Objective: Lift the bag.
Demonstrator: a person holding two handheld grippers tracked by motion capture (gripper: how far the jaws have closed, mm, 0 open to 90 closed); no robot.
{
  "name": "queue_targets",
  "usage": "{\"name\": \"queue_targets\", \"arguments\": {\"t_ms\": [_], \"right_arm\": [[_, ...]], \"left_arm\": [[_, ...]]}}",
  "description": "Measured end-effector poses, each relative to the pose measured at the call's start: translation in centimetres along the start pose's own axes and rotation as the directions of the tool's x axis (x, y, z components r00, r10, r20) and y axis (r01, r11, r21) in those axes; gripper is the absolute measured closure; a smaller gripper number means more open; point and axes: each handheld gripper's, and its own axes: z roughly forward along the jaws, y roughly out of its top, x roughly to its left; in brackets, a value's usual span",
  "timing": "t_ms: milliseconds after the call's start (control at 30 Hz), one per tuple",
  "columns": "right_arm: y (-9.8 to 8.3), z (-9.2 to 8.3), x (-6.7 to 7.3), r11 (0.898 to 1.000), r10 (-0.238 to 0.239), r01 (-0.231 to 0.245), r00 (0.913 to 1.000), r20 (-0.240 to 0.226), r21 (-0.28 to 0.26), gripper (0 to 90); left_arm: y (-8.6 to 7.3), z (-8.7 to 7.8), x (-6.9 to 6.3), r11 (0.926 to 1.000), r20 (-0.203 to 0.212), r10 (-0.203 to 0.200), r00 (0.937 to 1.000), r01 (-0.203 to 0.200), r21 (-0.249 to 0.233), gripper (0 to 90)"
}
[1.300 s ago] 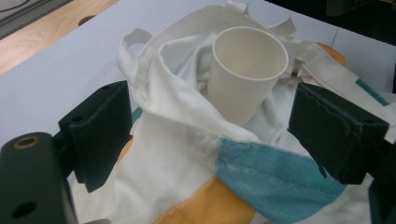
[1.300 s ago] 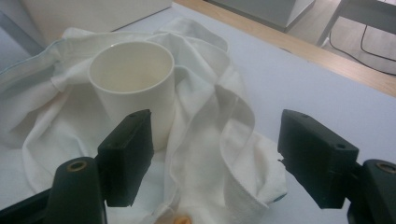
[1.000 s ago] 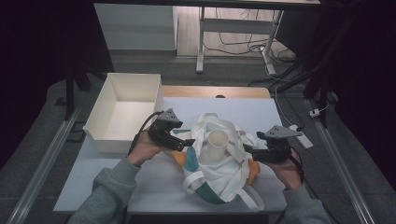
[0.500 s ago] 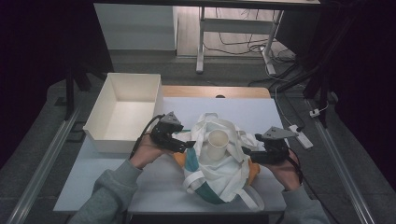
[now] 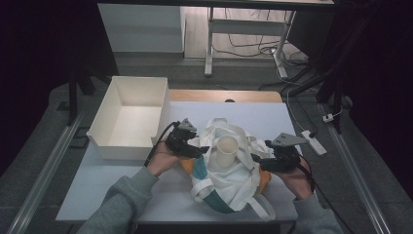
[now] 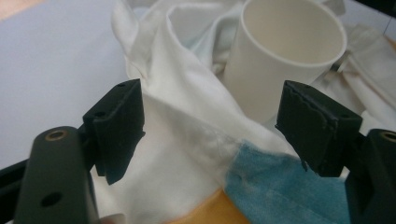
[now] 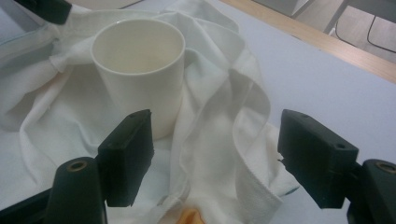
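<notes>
White cloth, a bag (image 5: 229, 175) with teal and orange patches, lies crumpled on the pale table (image 5: 122, 185), and a white paper cup (image 5: 227, 151) stands upright in its folds, seemingly so the fabric can be drawn up around it.

In the high view the left gripper (image 5: 198, 149) sits at about nine o'clock of the cup, the right gripper (image 5: 257, 160) at about three to four o'clock, so the two flank the bundle from opposite sides, which suggests each is going for a side of the bag's rim.

In the left gripper view the left gripper's jaws have just been closing, yet they are spread wide, with a raised ridge of white fabric between them and neither pad pressing on it; the cup rises at about one o'clock just beyond them. In the right gripper view the jaws also stand apart over a fold of cloth, not pinching it, with the cup at roughly eleven o'clock.

An empty white box (image 5: 129, 119) rests at ten o'clock of the bag, well apart from it.
</notes>
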Motion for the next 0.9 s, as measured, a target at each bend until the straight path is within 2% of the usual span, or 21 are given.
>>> {"name": "queue_targets", "arguments": {"t_ms": [167, 300, 533, 633, 767, 833, 900], "right_arm": [[0.0, 0.0, 0.0, 1.000, -0.005, 0.005, 1.0000, 0.003, 0.004, 26.6], [-0.2, -0.3, 0.2, 1.000, -0.008, 0.008, 0.9999, 0.008, 0.018, 26.6], [-0.8, -0.7, 0.2, 0.998, 0.016, -0.017, 0.9997, 0.017, 0.060, 28.1], [-0.9, -0.4, 0.7, 0.996, 0.011, -0.011, 0.9999, 0.001, 0.089, 29.5], [-1.1, 0.6, 1.6, 0.988, -0.018, 0.019, 0.9998, -0.012, 0.154, 33.2], [-1.5, 1.2, 1.8, 0.980, -0.024, 0.030, 0.9992, -0.032, 0.195, 38.4], [-1.8, 1.6, 1.9, 0.974, -0.026, 0.032, 0.9993, -0.028, 0.222, 47.1]], "left_arm": [[-0.3, -0.1, 0.0, 0.9993, 0.018, -0.006, 0.9998, 0.005, 0.037, 25.4], [-1.0, -0.8, -0.1, 0.9991, 0.034, -0.014, 0.9993, 0.013, 0.040, 31.5], [-2.7, -0.6, -0.1, 0.9947, 0.085, -0.030, 0.9959, 0.022, 0.100, 43.1], [-3.1, -0.1, -0.5, 0.9919, 0.112, -0.019, 0.9935, 0.004, 0.127, 45.0], [-3.3, 0.3, -1.3, 0.9859, 0.107, 0.020, 0.9941, -0.037, 0.163, 49.2], [-3.4, 0.3, -1.3, 0.9837, 0.109, 0.029, 0.9937, -0.048, 0.173, 52.5], [-3.5, 0.3, -1.3, 0.9807, 0.105, 0.044, 0.9934, -0.063, 0.185, 56.1]]}}
